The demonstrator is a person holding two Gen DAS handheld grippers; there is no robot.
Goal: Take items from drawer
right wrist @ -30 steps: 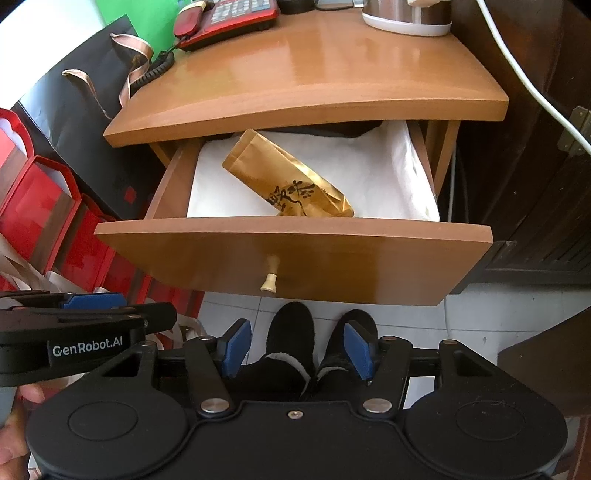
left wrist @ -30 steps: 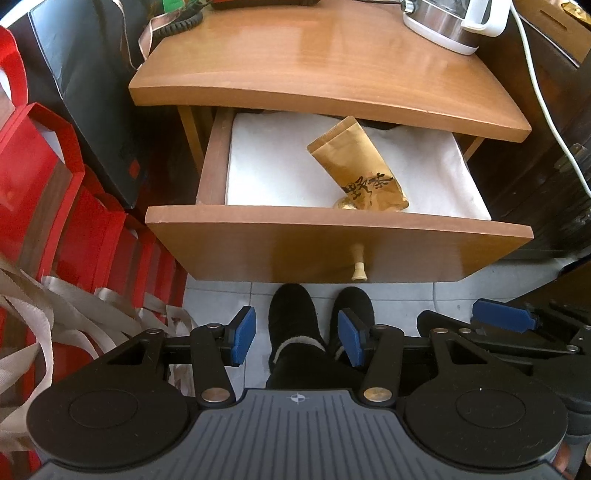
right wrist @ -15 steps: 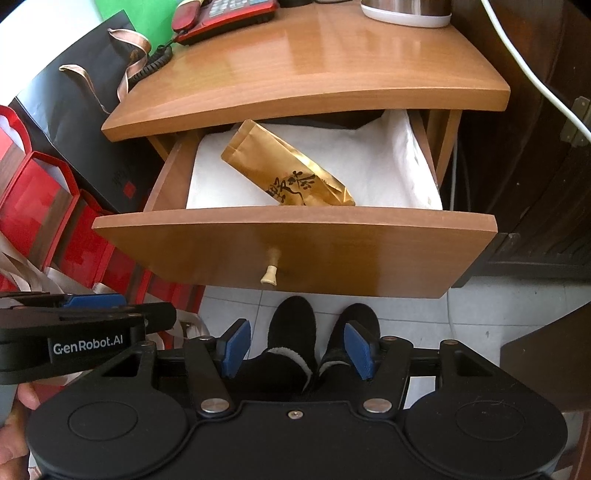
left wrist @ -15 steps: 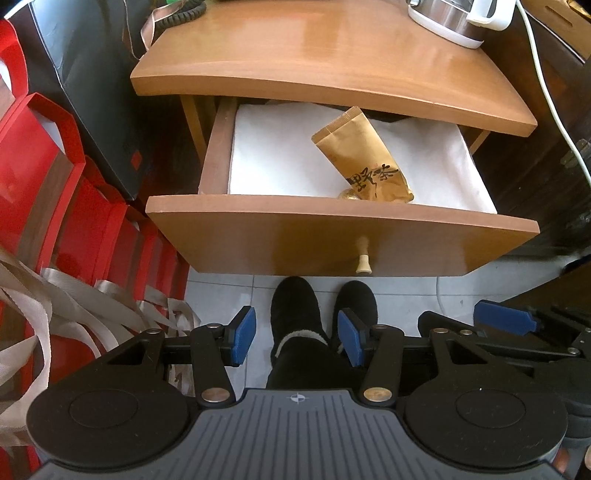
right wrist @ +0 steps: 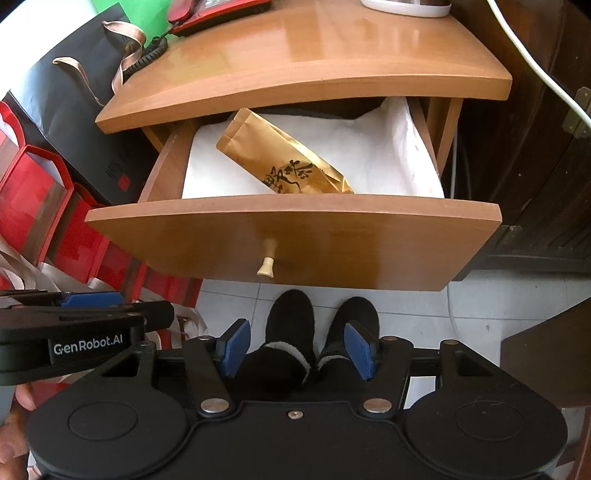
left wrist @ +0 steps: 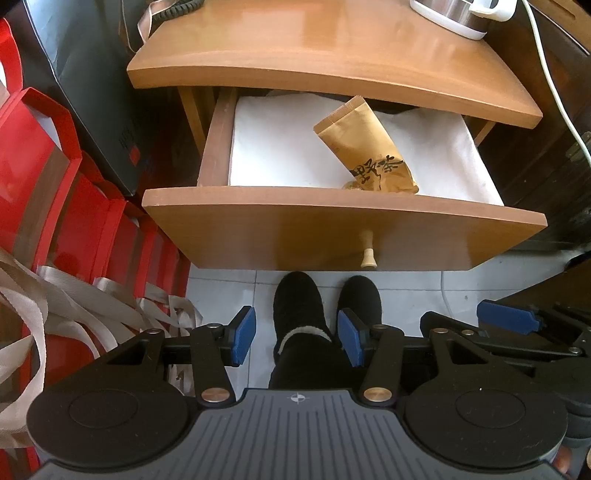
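A wooden drawer (left wrist: 332, 229) (right wrist: 295, 236) stands pulled out of a small side table, lined with white paper. In it lies a gold tea pouch (left wrist: 365, 147) (right wrist: 284, 162) with black characters, its lower end against the drawer front. My left gripper (left wrist: 295, 338) hangs open in front of and below the drawer, above the floor, nothing between its blue pads. My right gripper (right wrist: 297, 350) is open too, at about the same height, empty. Each gripper shows at the edge of the other's view.
The table top (left wrist: 332, 48) overhangs the drawer's back; a kettle (left wrist: 458, 14), a red phone (right wrist: 218, 11) and a white cable (left wrist: 554, 85) are up there. Red gift bags (left wrist: 55, 192) crowd the left, dark wooden furniture (right wrist: 535, 166) the right. A person's black boots (left wrist: 299, 310) stand below.
The drawer and table have slid slightly down in both views; the pouch lies as before. Both grippers keep the same opening.
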